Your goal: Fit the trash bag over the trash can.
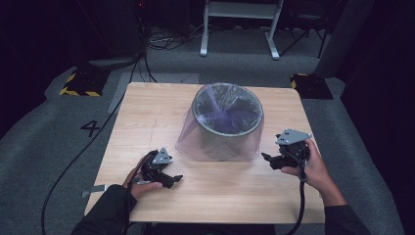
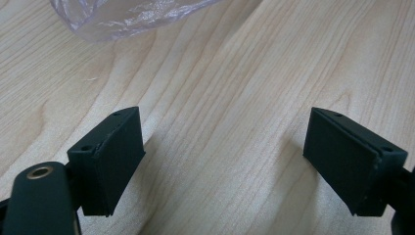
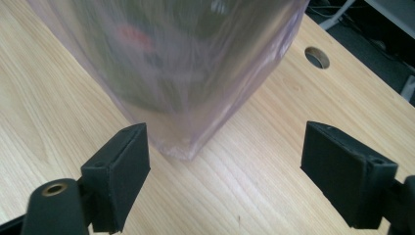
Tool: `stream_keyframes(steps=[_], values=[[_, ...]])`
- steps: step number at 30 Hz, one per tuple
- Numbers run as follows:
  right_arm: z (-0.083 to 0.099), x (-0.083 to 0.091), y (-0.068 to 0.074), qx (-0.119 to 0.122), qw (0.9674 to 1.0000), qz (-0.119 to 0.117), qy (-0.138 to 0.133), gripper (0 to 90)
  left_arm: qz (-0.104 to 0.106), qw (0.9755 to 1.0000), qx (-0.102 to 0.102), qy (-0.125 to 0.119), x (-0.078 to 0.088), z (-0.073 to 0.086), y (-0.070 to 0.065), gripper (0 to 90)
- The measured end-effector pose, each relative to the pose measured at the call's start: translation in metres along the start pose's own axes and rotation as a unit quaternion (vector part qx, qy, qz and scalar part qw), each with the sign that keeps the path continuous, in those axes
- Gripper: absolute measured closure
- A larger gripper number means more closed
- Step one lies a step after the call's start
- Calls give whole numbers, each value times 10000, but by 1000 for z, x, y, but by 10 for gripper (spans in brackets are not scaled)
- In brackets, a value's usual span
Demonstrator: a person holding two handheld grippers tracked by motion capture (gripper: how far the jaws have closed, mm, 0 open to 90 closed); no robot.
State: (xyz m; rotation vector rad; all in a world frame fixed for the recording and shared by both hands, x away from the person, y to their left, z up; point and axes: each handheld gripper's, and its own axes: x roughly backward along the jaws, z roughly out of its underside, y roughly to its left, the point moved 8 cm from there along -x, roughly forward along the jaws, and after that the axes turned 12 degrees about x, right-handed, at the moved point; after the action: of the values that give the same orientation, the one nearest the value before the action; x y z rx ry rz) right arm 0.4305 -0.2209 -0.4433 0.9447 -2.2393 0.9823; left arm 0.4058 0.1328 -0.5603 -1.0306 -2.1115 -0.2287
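Grey carpet and dark stands surround a light wooden table (image 1: 147,122), on whose middle a round grey wastebasket (image 1: 227,122) stands, lined with a translucent purple plastic bag (image 1: 195,139) whose loose skirt is draped over the rim and down to the tabletop. The left gripper (image 1: 169,178) is held low near the bag's front left corner, its fingers (image 2: 110,159) spread wide over bare wood. The right gripper (image 1: 268,159) is aimed at the bag's right corner, fingers (image 3: 117,174) likewise spread and empty. Both appear poised to approach; next, the film's hanging edge is judged to need pinching on each side.
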Motion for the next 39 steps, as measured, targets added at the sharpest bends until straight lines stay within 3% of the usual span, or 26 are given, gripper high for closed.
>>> stream_keyframes(steps=[5,10,15,19,32,39], values=[[10,-5,6,-2,10000,-22,95,228,-1,10000,0,1,0,0,0,146],[21,-7,9,102,9993,113,336,186,4,10000,-14,3,0,0,0,145],[32,-9,18,113,9990,37,436,180,9,10000,-7,-3,0,0,0,145],[41,-12,27,-38,9992,-123,369,178,8,10000,-10,-1,0,0,0,145],[77,-22,44,-232,9983,-131,515,178,8,10000,-20,1,0,0,0,144],[96,-23,48,-550,9970,-120,532,179,11,10000,-8,-4,0,0,0,145]])
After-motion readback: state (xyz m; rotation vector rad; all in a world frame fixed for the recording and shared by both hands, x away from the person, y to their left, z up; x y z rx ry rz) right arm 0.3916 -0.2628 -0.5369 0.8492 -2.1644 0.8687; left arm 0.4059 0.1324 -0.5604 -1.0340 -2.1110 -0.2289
